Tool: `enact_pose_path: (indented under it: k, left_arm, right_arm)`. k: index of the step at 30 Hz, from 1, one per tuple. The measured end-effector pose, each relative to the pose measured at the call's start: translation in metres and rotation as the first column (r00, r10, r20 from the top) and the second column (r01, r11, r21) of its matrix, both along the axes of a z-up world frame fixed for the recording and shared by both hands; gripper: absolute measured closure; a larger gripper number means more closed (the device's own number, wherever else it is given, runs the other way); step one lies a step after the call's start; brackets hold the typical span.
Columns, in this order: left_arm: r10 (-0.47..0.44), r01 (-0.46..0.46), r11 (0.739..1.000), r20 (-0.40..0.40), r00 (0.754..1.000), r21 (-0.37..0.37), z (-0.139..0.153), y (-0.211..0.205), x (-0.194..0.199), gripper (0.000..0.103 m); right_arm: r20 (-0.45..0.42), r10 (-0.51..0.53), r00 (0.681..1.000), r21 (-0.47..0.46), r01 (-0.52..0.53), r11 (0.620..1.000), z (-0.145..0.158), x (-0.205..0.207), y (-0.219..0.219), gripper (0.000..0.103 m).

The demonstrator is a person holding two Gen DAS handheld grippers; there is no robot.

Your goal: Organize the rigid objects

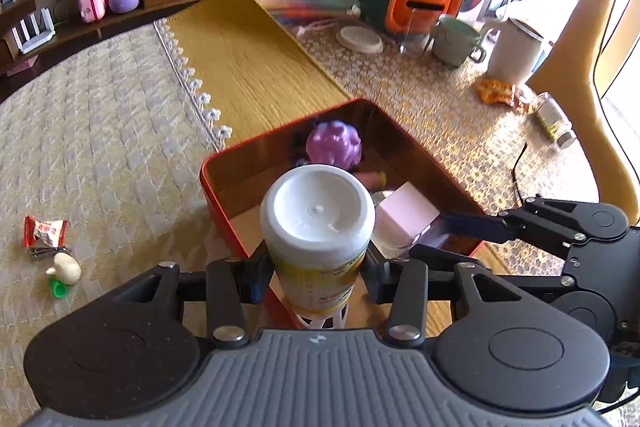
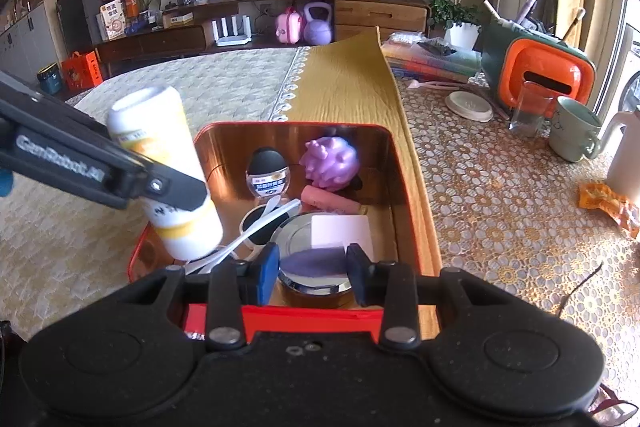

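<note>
The white bottle (image 1: pixel 318 227) with a yellow label sits clamped in the left gripper (image 1: pixel 316 275), centre of the left wrist view, its flat end toward the lens, hanging over the near-left corner of the red tin box (image 1: pixel 216 163). It looks like a light, stiff plastic container with a smooth, somewhat slippery wall; the hold across the labelled body seems the sensible place, since the round ends offer no flat. Its label print is too blurred to read. In the right wrist view the left gripper's arm reads "GenRobot.AI". The right gripper (image 2: pixel 312 267), low centre, has its fingers narrow, and I cannot tell whether they pinch the pale pink card (image 2: pixel 340 231) lying over a round metal tin (image 2: pixel 312 281). Behind sit a purple toy (image 2: pixel 330 163) and a small jar (image 2: pixel 267 175) with unreadable print.
</note>
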State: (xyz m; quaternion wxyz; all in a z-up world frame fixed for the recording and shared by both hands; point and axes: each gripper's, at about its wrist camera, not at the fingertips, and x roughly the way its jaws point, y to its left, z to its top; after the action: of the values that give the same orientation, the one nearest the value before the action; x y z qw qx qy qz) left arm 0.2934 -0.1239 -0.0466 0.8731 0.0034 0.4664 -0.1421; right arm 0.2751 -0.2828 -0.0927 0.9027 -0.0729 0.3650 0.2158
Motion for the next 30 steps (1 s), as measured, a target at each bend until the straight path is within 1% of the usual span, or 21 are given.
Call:
enact_pose_path:
  k: [9,14,19,23,25,28,30]
  left_arm:
    - [0.0,0.0,0.999,-0.011,1.0,0.035,-0.017,-0.009,0.02,0.058]
    - [-0.007,0.006,0.999,0.027,1.0,0.048,-0.021,-0.016,0.029,0.059]
    - [0.011,-0.013,0.999,0.042,0.999,0.05,-0.025,-0.018,0.041,0.058]
    - [0.025,-0.028,0.997,0.051,0.998,0.07,-0.028,-0.02,0.049,0.058]
    - [0.017,-0.02,0.997,0.041,0.999,0.072,-0.03,-0.021,0.054,0.058]
    - [-0.002,0.002,0.995,-0.002,1.0,0.095,-0.038,-0.023,0.059,0.057]
    - [-0.005,0.005,0.996,-0.004,1.0,0.094,-0.04,-0.021,0.058,0.057]
  right_arm:
    - [-0.013,0.014,1.0,-0.012,-0.015,1.0,-0.01,0.004,0.003,0.068]
    - [-0.03,0.009,1.0,-0.007,-0.009,1.0,-0.014,0.006,0.0,0.067]
    - [-0.035,0.007,0.999,-0.001,-0.007,1.0,-0.015,0.008,0.001,0.066]
    - [-0.035,0.006,0.999,0.002,-0.006,1.0,-0.015,0.008,0.002,0.065]
    - [-0.037,0.005,0.999,0.004,-0.005,1.0,-0.015,0.009,0.002,0.065]
    - [-0.038,0.006,0.999,0.002,-0.005,1.0,-0.015,0.009,0.003,0.065]
    - [-0.038,0.006,0.999,0.002,-0.006,1.0,-0.015,0.008,0.003,0.065]
